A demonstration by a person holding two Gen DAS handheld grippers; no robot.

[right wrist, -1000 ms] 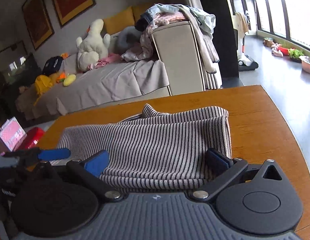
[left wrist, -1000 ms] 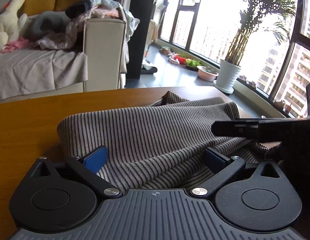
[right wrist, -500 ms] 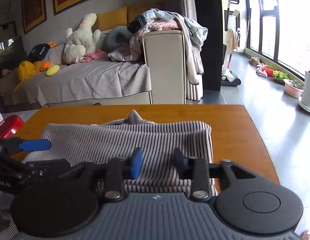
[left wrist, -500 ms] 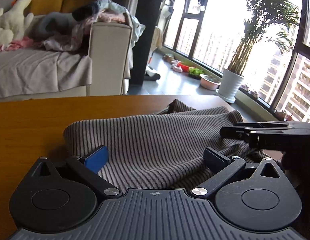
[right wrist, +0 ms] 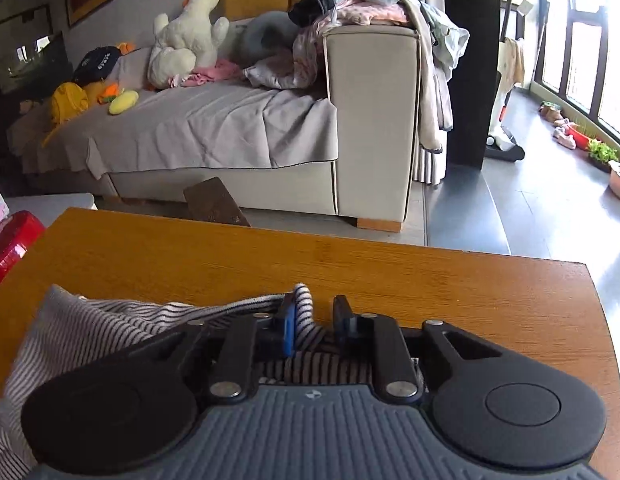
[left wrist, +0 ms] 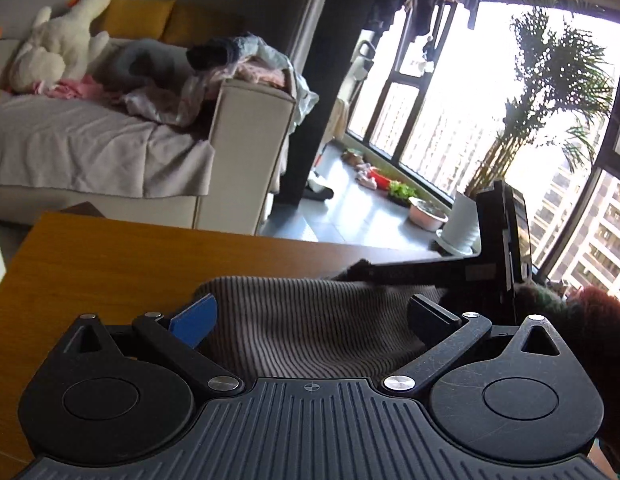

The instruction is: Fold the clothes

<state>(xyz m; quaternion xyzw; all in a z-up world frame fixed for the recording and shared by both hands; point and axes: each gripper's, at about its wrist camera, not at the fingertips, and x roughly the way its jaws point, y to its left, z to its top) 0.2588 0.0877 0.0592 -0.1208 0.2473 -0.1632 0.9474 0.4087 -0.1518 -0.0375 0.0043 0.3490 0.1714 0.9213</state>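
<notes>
Your right tongs are nearly closed, pinching the striped garment by its edge, ready for folding. Your left tongs gape wide over the cloth on the desk, gripping nothing.

A beige sofa faces tall bright windows, grey floor apparently tiled.

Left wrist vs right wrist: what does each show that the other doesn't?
Left wrist only: the potted palm by the window, and the left claw wide open over the striped garment, with the right tool reaching in from the right.

Right wrist only: the right claw nearly closed with a fold of striped cloth between its fingers, a red object at the left edge, a yellow toy on the sofa.

Both: the garment, wooden table, sofa, white plush.
</notes>
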